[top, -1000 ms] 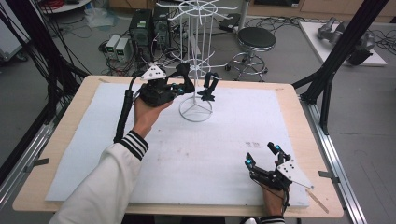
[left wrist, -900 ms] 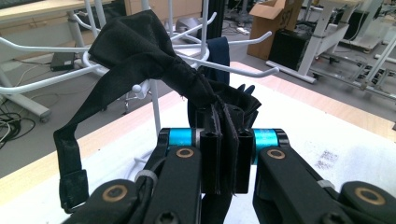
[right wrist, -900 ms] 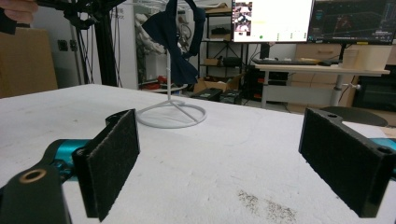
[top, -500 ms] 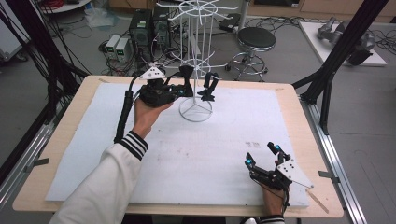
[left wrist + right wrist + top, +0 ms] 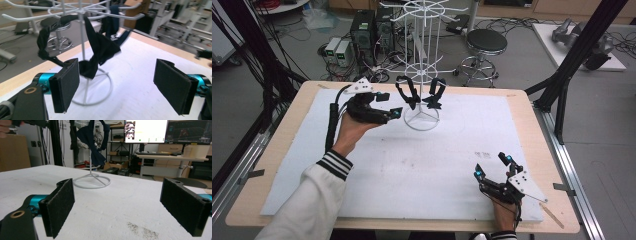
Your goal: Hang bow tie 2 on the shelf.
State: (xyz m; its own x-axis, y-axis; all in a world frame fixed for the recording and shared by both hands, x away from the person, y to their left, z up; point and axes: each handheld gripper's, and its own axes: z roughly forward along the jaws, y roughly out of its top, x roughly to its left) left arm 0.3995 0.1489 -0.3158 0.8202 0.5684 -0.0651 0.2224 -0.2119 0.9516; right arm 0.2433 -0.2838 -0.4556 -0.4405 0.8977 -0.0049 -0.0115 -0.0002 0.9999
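**A:** What are you working with, and where is it?

**B:** Two black hair bands (image 5: 408,93) hang on the lower arms of the white wire rack (image 5: 421,60); the second one (image 5: 435,93) is on the rack's far side from my left gripper (image 5: 393,104). That gripper sits just beside the rack, level with the nearer band. Its jaws have just been opening, and they now stand wide apart with nothing between them.

**A:** How would that band handle?

**B:** I judge it light, soft and floppy: fabric that bunches at a knot and sags. It won't break, but it can snag on the wire. I'd pinch the loose lower part below the hook rather than the top, which wraps the arm.

**A:** And the rack itself?

**B:** Thin and probably easy to tip, so any pull should run along the arm, not sideways.

**A:** Room to move?

**B:** Plenty. The tabletop (image 5: 377,170) on my side of the rack is open. My right gripper (image 5: 492,166), well apart from the rack near the tabletop's near edge, rests with jaws spread and empty.
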